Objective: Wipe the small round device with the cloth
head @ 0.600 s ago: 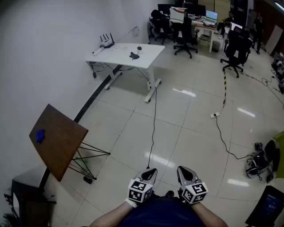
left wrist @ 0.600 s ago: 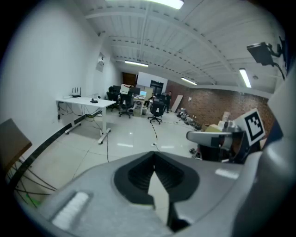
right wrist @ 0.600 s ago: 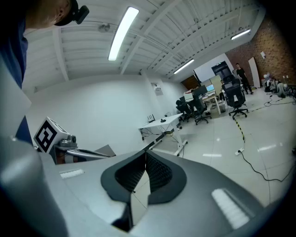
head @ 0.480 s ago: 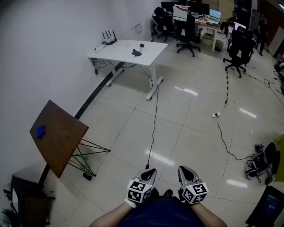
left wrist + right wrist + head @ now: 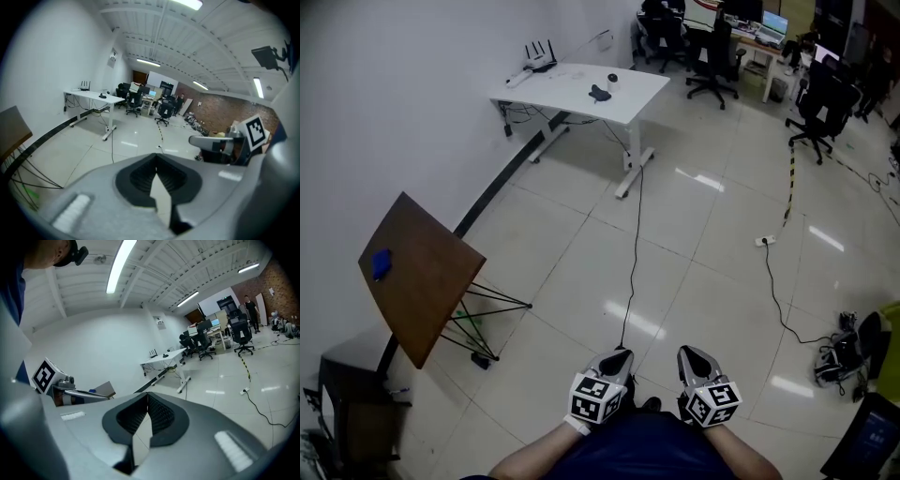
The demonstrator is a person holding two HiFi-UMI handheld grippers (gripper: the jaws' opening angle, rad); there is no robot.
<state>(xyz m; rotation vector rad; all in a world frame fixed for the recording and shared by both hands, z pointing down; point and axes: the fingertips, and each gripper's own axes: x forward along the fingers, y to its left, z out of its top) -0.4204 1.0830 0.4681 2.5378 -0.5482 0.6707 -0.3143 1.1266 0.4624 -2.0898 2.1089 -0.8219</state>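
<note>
Upper centre of the frame, white tabletop (image 5: 572, 89): small round device (image 5: 612, 79) just beside dark cloth (image 5: 599, 93), well apart from us. Bottom centre: left gripper (image 5: 617, 356) and right gripper (image 5: 691, 355), jaws together, empty. Risk we judge: floor cable (image 5: 635, 244) may snag our feet.

White wall (image 5: 384, 103) on the left, shiny tiled floor (image 5: 712, 281). A brown tilted tabletop (image 5: 427, 281) stands near left; a white desk (image 5: 562, 89) and black office chairs (image 5: 719, 58) far off.
</note>
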